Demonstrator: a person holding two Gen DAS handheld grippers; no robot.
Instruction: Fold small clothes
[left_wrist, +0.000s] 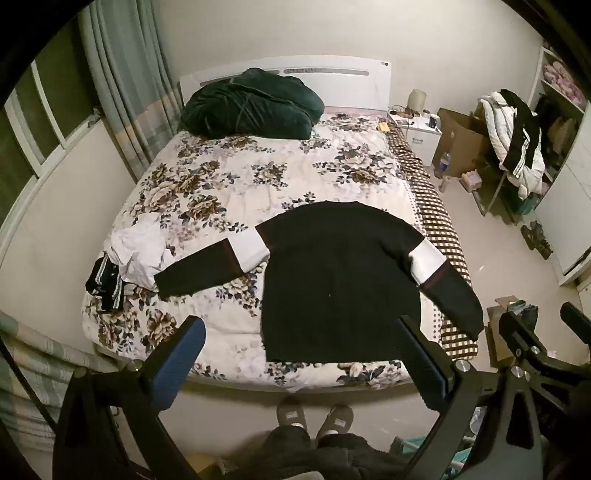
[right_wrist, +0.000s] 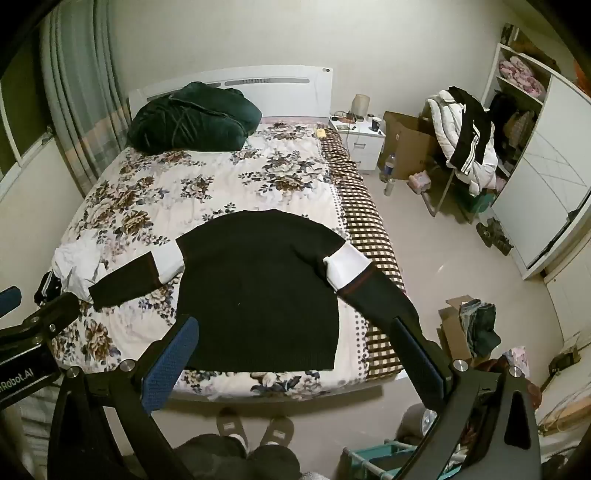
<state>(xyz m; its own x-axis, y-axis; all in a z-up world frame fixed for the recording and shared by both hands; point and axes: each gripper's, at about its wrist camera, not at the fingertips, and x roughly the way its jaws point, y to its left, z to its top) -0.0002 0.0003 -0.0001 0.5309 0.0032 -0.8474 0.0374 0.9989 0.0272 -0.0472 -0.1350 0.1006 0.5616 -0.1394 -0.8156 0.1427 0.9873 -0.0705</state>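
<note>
A wide bed (left_wrist: 229, 192) under a floral quilt fills most of both views, its white headboard (left_wrist: 332, 74) against the far wall and a checked blanket (left_wrist: 439, 229) running down its right edge. On the near half of the quilt, towards the right side, lies the task's garment, a black sweater (left_wrist: 332, 280) spread flat with its hem towards the foot of the bed; both sleeves are stretched outward, each with a white band near the shoulder, and the right sleeve drapes over the checked blanket and the bed's edge. A bundled dark green blanket (left_wrist: 251, 107) sits at the head of the bed. Near the left edge of the quilt rests a crumpled white garment (left_wrist: 136, 251), touching the left sleeve's cuff, and just beside it a small dark striped piece of clothing (left_wrist: 105, 284). A white nightstand (right_wrist: 360, 142) stands right of the headboard, with a cardboard box (right_wrist: 410, 147) and a chair piled with jackets (right_wrist: 465, 133) farther right. The left gripper (left_wrist: 301, 343) hangs above the foot of the bed, fingers spread as wide as they go and holding nothing. The right gripper (right_wrist: 295, 341) hovers likewise, jaws fully apart and empty. Below, the person's slippered feet (right_wrist: 255, 430) stand on the floor.
</note>
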